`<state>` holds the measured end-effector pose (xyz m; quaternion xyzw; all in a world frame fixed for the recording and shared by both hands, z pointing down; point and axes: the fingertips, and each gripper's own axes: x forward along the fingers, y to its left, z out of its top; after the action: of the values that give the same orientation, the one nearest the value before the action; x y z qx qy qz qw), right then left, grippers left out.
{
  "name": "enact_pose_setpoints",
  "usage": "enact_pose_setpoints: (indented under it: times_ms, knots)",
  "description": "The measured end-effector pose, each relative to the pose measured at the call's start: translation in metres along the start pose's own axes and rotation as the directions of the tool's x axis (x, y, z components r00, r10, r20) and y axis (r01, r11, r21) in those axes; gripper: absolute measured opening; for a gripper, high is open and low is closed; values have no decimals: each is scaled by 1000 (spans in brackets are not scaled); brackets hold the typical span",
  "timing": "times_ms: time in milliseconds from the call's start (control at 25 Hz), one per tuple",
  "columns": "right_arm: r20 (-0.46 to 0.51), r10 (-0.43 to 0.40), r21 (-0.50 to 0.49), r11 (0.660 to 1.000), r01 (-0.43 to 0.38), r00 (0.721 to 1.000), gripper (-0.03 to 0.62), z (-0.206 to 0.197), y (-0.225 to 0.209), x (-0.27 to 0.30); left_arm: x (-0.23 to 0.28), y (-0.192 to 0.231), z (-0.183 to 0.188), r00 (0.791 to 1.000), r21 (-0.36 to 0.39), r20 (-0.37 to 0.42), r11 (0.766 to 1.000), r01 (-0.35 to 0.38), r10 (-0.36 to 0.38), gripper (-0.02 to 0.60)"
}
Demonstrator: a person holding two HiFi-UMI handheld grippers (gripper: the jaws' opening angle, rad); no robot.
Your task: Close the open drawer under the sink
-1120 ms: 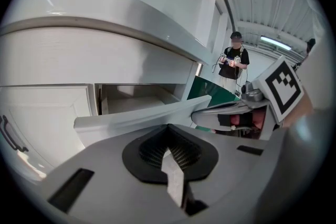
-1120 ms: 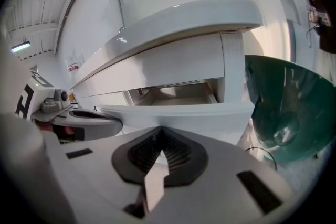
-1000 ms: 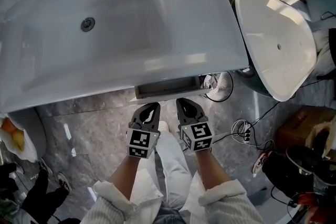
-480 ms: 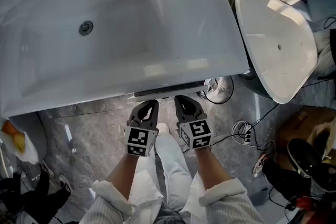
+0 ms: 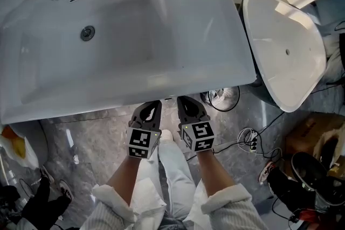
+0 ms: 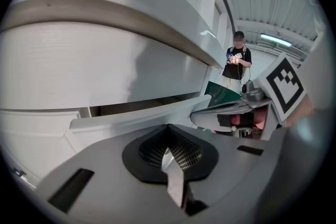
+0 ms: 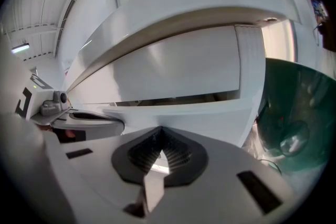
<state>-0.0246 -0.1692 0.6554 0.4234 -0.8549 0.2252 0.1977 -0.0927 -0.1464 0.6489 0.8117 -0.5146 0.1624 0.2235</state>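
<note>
The white sink (image 5: 226, 46) fills the upper head view, and the drawer beneath it is hidden under the sink's front rim there. My left gripper (image 5: 152, 105) and right gripper (image 5: 185, 100) sit side by side with their tips at that rim. In the left gripper view the white drawer front (image 6: 134, 115) lies right at my left gripper (image 6: 168, 129), with a thin dark gap above it. The right gripper view shows the same drawer front (image 7: 210, 112) against my right gripper (image 7: 160, 131). Both pairs of jaws are shut with nothing between them.
A second white basin (image 5: 285, 46) stands to the right, its dark green underside (image 7: 296, 118) close to my right gripper. On the grey floor lie a small fan (image 5: 223, 97), cables (image 5: 248, 138), a cardboard box (image 5: 304, 134) and shoes (image 5: 310, 169). A person (image 6: 237, 60) stands far off.
The drawer, sticking out under the sink a second ago, has slid back out of sight beneath the rim. Both grippers moved forward with it toward the sink.
</note>
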Motion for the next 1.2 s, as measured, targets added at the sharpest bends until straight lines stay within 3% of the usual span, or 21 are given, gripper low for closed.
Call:
enact_pose_setpoints:
  times_ms: [320, 960, 1200]
  knots:
    - [23, 5, 17, 1000, -5, 1000, 9, 5, 0, 4, 5, 1, 5, 1000, 44, 5, 999, 11, -12, 14]
    - [31, -5, 30, 1000, 4, 999, 11, 11, -5, 11, 13, 4, 11, 1000, 26, 11, 1000, 9, -10, 14]
    - [32, -17, 25, 1000, 16, 999, 11, 11, -5, 13, 14, 4, 13, 1000, 53, 5, 998, 18, -18, 14]
